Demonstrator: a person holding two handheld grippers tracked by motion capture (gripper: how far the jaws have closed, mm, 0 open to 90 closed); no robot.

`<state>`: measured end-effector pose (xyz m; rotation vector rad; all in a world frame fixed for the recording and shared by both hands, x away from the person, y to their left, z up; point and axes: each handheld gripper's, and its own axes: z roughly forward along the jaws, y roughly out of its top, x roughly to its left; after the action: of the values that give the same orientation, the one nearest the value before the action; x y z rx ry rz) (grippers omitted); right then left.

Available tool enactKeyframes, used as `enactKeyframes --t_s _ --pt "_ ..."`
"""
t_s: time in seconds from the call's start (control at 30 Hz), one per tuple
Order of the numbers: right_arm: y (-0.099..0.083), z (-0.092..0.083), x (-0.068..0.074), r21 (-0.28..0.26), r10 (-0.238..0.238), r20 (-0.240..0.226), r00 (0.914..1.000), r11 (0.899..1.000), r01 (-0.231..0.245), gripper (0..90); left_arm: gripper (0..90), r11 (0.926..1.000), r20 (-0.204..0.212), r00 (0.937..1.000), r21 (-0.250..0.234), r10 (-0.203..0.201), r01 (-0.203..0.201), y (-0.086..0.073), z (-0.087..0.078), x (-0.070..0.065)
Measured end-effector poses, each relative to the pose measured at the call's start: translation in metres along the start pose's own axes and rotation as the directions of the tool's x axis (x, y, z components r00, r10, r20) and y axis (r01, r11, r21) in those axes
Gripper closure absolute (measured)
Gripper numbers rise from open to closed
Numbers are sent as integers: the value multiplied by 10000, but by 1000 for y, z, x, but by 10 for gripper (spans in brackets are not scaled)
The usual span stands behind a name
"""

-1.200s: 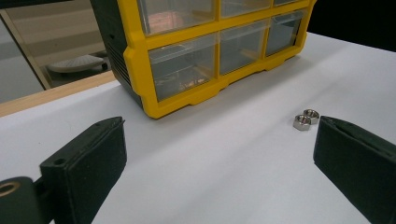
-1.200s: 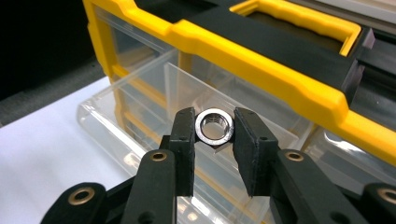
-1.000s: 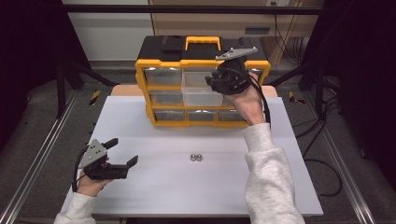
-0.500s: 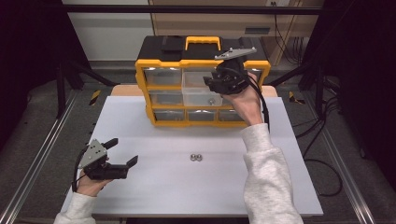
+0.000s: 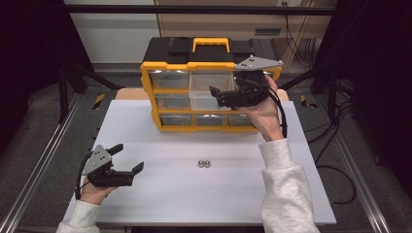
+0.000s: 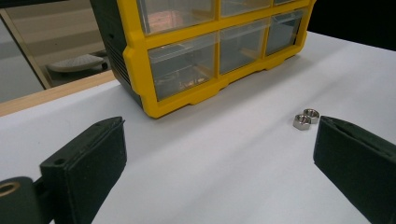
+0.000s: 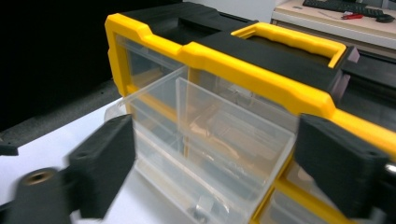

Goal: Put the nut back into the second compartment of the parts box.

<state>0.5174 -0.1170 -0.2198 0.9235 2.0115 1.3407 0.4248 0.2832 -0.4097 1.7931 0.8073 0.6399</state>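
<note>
The clear drawer (image 7: 210, 140) sticks out of the top row of the yellow box (image 5: 209, 65), in the middle. My right gripper (image 5: 221, 94) is just in front of it, and its jaws have just been opening; they stand wide with nothing held. My left gripper (image 5: 127, 159) rests low over the white table (image 5: 194, 194), wide open and holding nothing, near two small nuts (image 5: 204, 163).

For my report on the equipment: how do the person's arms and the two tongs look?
Both tongs, left and right, are black with two blocky black jaws, a grey three-cornered plate on top and a trailing black cable. The person wears light grey long sleeves.
</note>
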Motion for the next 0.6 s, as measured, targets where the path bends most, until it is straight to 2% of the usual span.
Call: enactKeyframes --t_s 0.17,0.33,0.6 --pt "-10 -10 0 -28 -80 51 10000 10000 80 57 21 10000 0 10000 3 -2 2 0 0 0" --pt "-23 -22 1 -251 -60 -62 10000 9997 58 54 20 10000 8 10000 6 0 0 0 0 -1" --pt "-53 -32 2 -259 55 -134 9999 9996 -59 51 21 10000 4 10000 26 22 -22 0 0 -1"
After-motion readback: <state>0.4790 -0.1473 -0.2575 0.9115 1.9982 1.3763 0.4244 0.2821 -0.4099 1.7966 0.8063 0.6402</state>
